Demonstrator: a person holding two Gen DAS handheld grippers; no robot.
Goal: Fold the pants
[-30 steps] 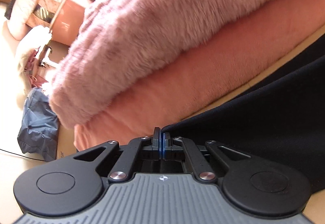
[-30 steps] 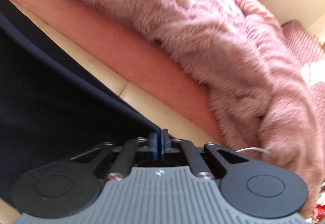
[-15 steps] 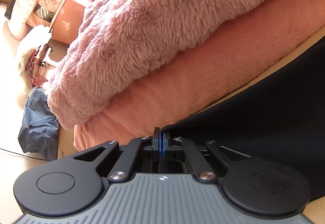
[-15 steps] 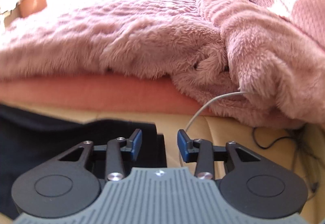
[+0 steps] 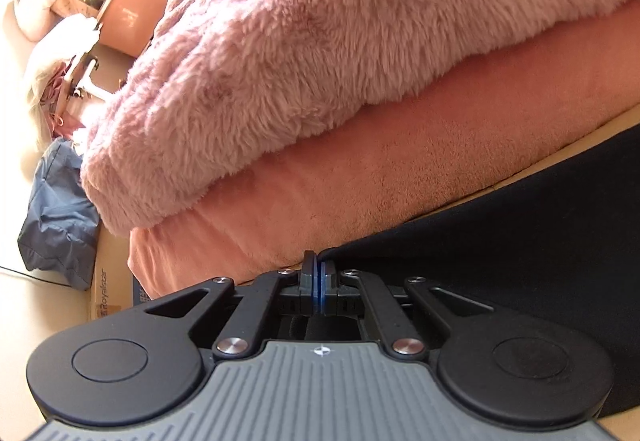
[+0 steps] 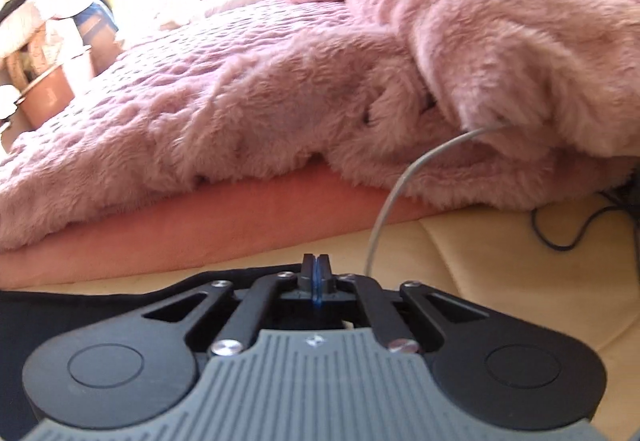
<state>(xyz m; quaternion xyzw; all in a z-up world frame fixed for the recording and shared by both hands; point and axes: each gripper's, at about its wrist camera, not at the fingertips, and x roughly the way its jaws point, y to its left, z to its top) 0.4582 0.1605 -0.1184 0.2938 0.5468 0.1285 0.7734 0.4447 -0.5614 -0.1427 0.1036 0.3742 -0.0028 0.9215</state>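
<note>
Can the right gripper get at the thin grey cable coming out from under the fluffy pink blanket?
Probably yes. The thin grey cable runs down over bare tan surface to just right of the right gripper, nothing between them. Its jaws are shut, so they'd need opening first.

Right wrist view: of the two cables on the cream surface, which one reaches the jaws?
The pale grey cable, curving down from under the fluffy pink blanket. The dark cable lies far right, away from them.

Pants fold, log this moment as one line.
left claw: shut on pants corner | right claw: shut at pants edge, grip unclear | pink blanket behind
</note>
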